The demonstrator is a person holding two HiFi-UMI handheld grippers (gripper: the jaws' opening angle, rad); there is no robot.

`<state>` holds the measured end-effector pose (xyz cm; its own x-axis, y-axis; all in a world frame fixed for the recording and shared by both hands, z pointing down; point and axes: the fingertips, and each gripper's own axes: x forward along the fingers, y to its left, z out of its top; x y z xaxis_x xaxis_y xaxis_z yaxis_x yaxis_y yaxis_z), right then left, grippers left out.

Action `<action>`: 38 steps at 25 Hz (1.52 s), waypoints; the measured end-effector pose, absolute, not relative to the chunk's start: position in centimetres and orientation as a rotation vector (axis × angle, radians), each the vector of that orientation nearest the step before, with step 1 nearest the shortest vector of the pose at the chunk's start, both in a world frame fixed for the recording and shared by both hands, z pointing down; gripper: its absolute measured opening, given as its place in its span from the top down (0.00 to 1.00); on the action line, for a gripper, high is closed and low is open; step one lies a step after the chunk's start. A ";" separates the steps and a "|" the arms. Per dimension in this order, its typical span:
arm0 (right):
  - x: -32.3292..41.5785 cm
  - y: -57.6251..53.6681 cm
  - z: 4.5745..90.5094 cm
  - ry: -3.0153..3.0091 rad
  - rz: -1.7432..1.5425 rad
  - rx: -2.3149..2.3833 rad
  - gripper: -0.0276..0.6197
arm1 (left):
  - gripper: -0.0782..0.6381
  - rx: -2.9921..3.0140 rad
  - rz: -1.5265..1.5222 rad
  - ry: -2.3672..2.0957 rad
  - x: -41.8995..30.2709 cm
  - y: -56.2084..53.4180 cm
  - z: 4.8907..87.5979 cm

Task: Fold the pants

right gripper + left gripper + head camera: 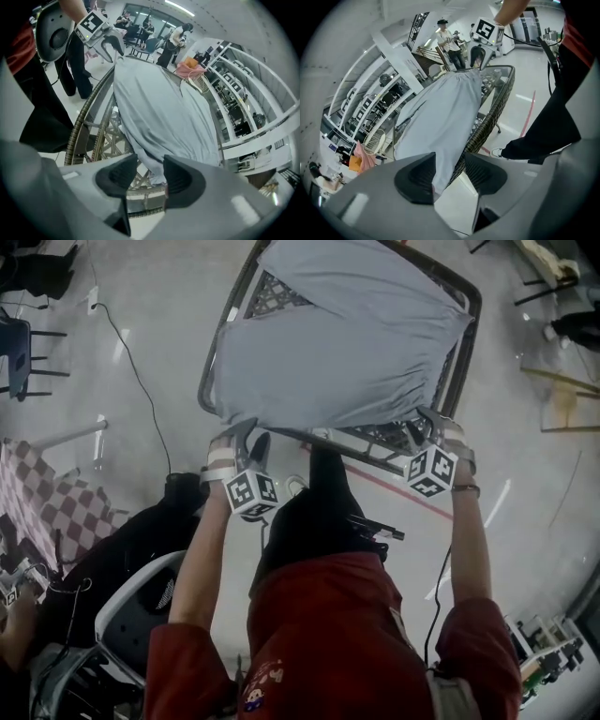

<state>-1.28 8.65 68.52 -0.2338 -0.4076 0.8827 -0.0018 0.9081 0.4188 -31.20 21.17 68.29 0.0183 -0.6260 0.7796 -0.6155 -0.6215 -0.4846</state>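
Light grey pants lie spread over a wicker-rimmed table, their near edge hanging over the rim. My left gripper sits at the near left corner of the cloth and my right gripper at the near right corner. In the left gripper view the pants run down between the jaws of the left gripper, which stand apart with a clear gap. In the right gripper view the pants' corner hangs between the wide jaws of the right gripper. Neither pair of pads presses the cloth.
The table's woven rim and lattice frame lie right under the grippers. The person's dark legs stand against the near edge. A red floor line, a checkered cloth and a chair lie nearby. People stand farther off.
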 end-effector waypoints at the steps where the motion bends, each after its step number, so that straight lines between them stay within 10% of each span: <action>1: -0.9 8.4 68.9 -1.759 -0.389 0.301 0.68 | 0.60 -2.225 -1.747 1.343 -31.4 21.2 68.7; 38: 1.8 8.5 67.3 -1.684 -0.365 0.412 0.92 | 0.87 -2.058 -1.789 1.414 -36.5 19.5 65.2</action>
<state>1.82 8.48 67.31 -0.1347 -0.4669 0.8740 -0.0632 0.8843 0.4626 -36.46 19.46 65.23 -0.1009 -0.6570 0.7471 -0.5752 -0.5742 -0.5826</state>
